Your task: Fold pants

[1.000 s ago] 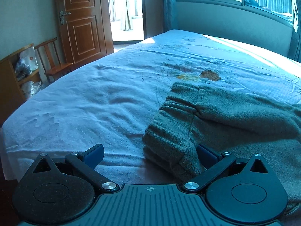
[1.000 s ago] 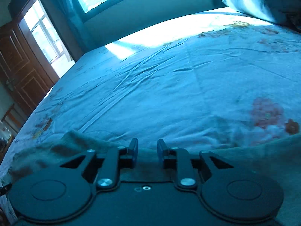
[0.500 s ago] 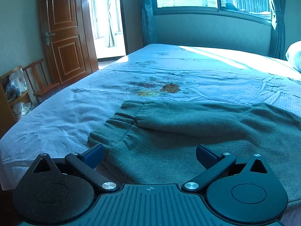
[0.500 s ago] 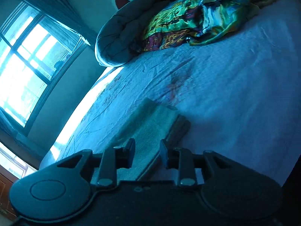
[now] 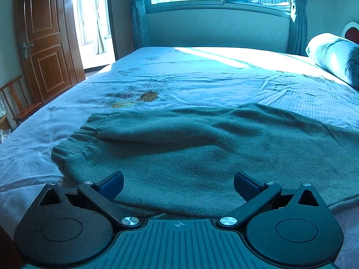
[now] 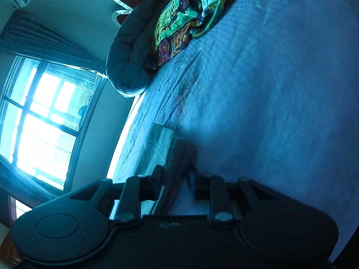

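Observation:
Grey-green fleece pants (image 5: 179,148) lie flat across the near side of the bed, with the gathered waistband (image 5: 74,139) at the left. My left gripper (image 5: 178,182) is open wide and empty, just above the pants' near edge. In the right wrist view the camera is rolled sideways; the cuff end of the pants (image 6: 166,148) lies folded double and runs between the fingers. My right gripper (image 6: 174,174) has its jaws a small gap apart with the cuff edge between them; I cannot tell whether they pinch it.
The bed sheet (image 5: 202,83) is pale blue with flower prints. A rolled quilt (image 6: 128,62) and a bright patterned cloth (image 6: 186,15) lie at the head end. A wooden door (image 5: 42,44) and a chair (image 5: 18,103) stand at the left beyond the bed.
The left gripper has swung right from the waistband to the middle of the pants, still open. The right gripper has rolled sideways and moved to the cuff end, its jaws a little wider.

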